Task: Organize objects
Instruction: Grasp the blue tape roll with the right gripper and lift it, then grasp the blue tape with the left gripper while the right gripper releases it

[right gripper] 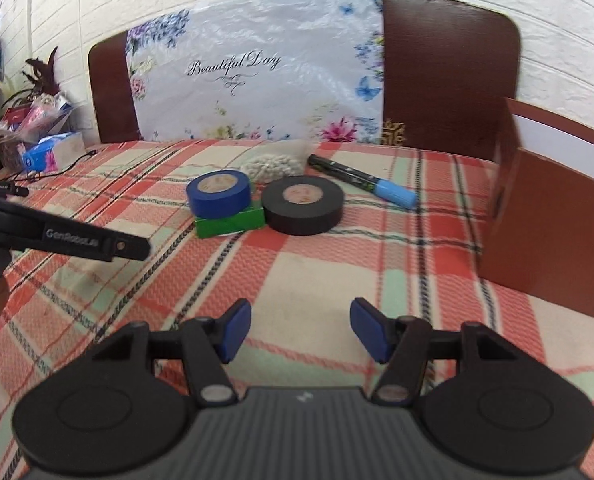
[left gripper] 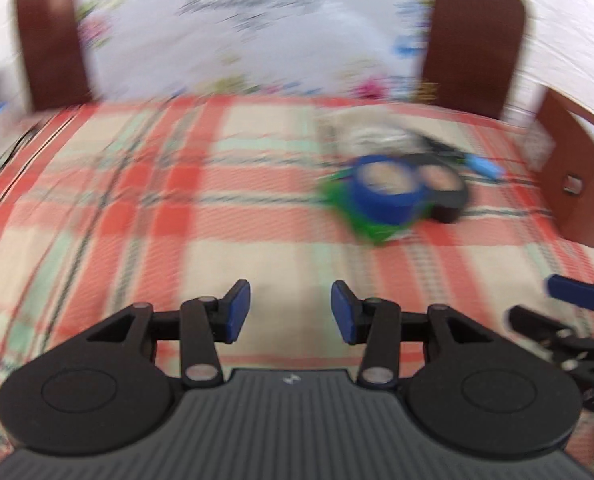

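Left tongs (left gripper: 291, 310): matte black linkage arms, silver pivot pins, blue pads (left gripper: 236, 312), round black hubs, ribbed grey housing with small white logo. Right tongs (right gripper: 300, 330): identical build. White "GenRobot" lettering on the arm at frame left, right view.

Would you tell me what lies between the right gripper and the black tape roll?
Only bare plaid cloth lies between the right gripper and the black tape roll, seen in the right wrist view.

"Beautiful Day" stands on the floral sheet (right gripper: 253, 76); "GenRoboLab" on the left gripper's arm (right gripper: 73, 236).
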The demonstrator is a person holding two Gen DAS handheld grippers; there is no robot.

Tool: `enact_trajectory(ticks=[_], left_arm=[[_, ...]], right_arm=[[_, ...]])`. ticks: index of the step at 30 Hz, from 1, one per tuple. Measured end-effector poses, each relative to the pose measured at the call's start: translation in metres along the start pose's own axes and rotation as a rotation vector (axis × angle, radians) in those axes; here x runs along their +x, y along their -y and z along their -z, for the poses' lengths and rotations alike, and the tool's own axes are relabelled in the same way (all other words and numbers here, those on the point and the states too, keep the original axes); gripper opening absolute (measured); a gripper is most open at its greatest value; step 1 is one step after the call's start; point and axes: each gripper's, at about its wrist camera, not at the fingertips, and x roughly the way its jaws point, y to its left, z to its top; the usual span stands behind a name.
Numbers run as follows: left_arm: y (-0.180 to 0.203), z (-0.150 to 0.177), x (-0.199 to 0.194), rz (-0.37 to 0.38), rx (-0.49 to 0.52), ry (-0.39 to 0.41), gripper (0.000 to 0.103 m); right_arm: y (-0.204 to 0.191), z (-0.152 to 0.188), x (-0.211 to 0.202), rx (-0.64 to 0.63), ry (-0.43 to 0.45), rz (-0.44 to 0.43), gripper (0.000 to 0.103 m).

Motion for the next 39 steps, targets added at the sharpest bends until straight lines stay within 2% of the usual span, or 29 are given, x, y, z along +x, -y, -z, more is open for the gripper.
enact_trajectory(ticks=[4, 8, 11, 14, 18, 22, 23, 24, 28, 29, 30, 31, 32, 34, 37, 39], left_arm=[[-0.033, 0.01, -0.001, 0.012, -0.067, 0.08, 0.047], [-0.034, 0.025, -0.004, 0.028, -0.037, 0.166, 0.049], [-0.031, 0.024, -0.003, 0.021, -0.015, 0.172, 0.053], [-0.033, 0.025, -0.003, 0.029, -0.013, 0.176, 0.055], [-0.036, 0.025, -0.003, 0.038, -0.021, 0.175, 0.055], [-0.026, 0.023, -0.006, 0.03, 0.014, 0.141, 0.055], [-0.022, 0.024, -0.009, 0.052, 0.015, 0.123, 0.055], [-0.015, 0.024, -0.013, 0.095, 0.016, 0.1, 0.055], [0.033, 0.022, -0.028, 0.37, 0.043, -0.029, 0.054], [0.05, 0.022, -0.031, 0.423, 0.064, -0.054, 0.054], [0.065, 0.021, -0.033, 0.441, 0.083, -0.066, 0.054], [0.078, 0.02, -0.035, 0.437, 0.098, -0.072, 0.054], [0.087, 0.018, -0.035, 0.42, 0.103, -0.075, 0.055], [0.094, 0.013, -0.033, 0.365, 0.095, -0.073, 0.055], [0.084, 0.004, -0.022, 0.298, 0.024, -0.104, 0.054], [0.073, -0.002, -0.013, 0.262, -0.051, -0.144, 0.049]], right_arm=[[-0.019, -0.019, 0.018, -0.062, 0.023, -0.031, 0.057], [-0.041, -0.044, 0.037, -0.125, 0.074, -0.073, 0.061], [-0.054, -0.061, 0.06, -0.153, 0.081, -0.084, 0.064], [-0.056, -0.071, 0.084, -0.126, 0.042, -0.088, 0.058], [-0.047, -0.061, 0.071, -0.079, 0.036, -0.088, 0.058], [-0.031, -0.018, 0.032, -0.096, -0.014, -0.069, 0.057], [-0.026, -0.004, 0.022, -0.099, -0.029, -0.054, 0.051], [-0.019, 0.01, 0.009, -0.094, -0.032, -0.044, 0.036], [-0.002, 0.044, -0.041, -0.099, -0.021, 0.052, 0.027], [0.003, 0.049, -0.047, -0.096, -0.021, 0.069, 0.027], [0.008, 0.052, -0.051, -0.087, -0.017, 0.071, 0.029], [0.011, 0.053, -0.054, -0.077, -0.012, 0.071, 0.03], [0.015, 0.053, -0.056, -0.065, -0.005, 0.07, 0.035], [0.019, 0.05, -0.057, -0.051, 0.008, 0.052, 0.04], [0.016, 0.041, -0.055, -0.096, 0.045, 0.025, 0.05], [0.008, 0.032, -0.047, -0.138, 0.065, 0.006, 0.055]])
